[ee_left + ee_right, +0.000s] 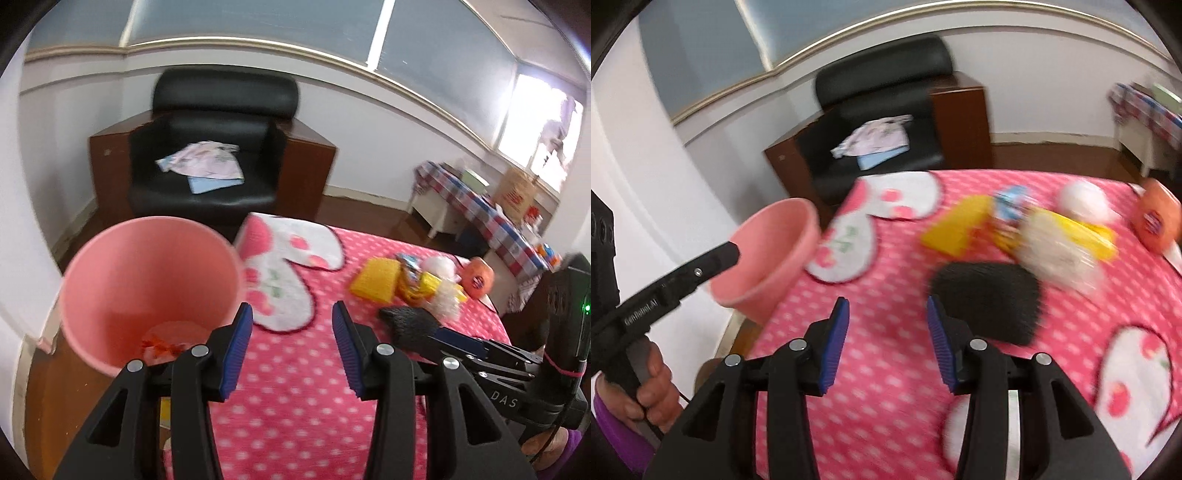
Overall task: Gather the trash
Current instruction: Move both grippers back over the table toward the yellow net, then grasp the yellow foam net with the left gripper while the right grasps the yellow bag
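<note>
Both my left gripper point(292, 350) and right gripper point(886, 347) have their jaws apart and empty over the pink spotted blanket point(886, 417), with the trash point(1027, 236) heaped toward its far right and the pink bin point(147, 280) at the left edge. It looks like light, crinkly wrappers and a stiff yellow box point(375, 279), so I'd pinch a wrapper by a loose edge. The blanket is soft; a black armchair point(207, 147) stands beyond it.
</note>
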